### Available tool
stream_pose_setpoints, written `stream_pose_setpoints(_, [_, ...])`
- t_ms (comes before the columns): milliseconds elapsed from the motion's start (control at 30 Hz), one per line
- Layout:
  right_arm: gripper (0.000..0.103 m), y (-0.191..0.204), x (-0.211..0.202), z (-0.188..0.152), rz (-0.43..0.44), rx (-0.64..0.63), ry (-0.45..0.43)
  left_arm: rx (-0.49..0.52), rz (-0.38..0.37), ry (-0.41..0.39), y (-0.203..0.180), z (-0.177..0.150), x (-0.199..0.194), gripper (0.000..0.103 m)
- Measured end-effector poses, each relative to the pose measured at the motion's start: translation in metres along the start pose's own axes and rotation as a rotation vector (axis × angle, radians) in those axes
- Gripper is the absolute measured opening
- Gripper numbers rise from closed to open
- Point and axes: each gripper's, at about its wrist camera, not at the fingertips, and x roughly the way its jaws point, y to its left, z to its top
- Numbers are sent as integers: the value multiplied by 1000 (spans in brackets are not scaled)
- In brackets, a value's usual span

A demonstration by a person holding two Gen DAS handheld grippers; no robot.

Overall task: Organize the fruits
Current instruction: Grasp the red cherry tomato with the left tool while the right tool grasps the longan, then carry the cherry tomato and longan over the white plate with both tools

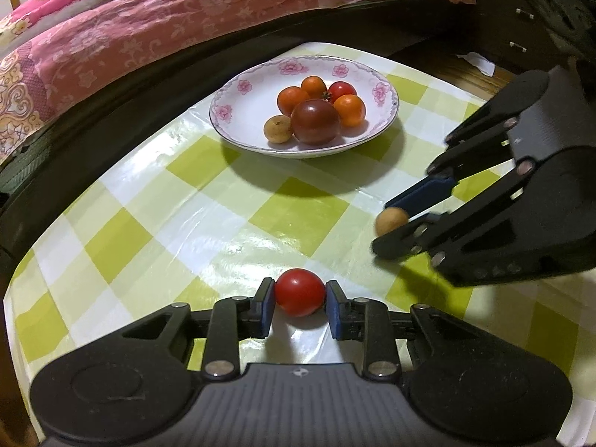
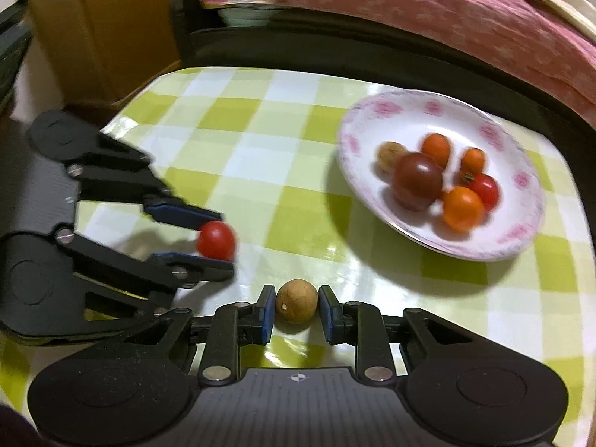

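Both pairs of jaws are closed on fruit above the checked tablecloth [image 1: 193, 201]: the left gripper [image 1: 300, 292] pinches a red tomato [image 1: 299, 291], the right gripper [image 2: 297, 301] a tan longan [image 2: 297, 300]. Both round, smooth fruits could squirt from the pads or bruise if squeezed harder, and dropping them into the crowded plate [image 1: 238, 85] may send them rolling out.

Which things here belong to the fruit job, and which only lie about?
Job: red tomato in left gripper; brown fruit in right gripper; plate holding six fruits.
Lying about: pink quilt, checked tablecloth.

Left hand-held gripper [image 1: 300, 292] nearly closed, low; right hand-held gripper [image 2: 297, 301] likewise, alongside.
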Motion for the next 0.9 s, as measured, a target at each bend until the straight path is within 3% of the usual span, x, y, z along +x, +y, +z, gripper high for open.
stream_pose_setpoints(400, [21,-13,-22,-21,-57,57,-24,13,36,11,-22,22,-3,36])
stream_pose_setpoints(900, [21,-50,-35,7,-104,131,-126,-22,68,-86,-9,85,5,37])
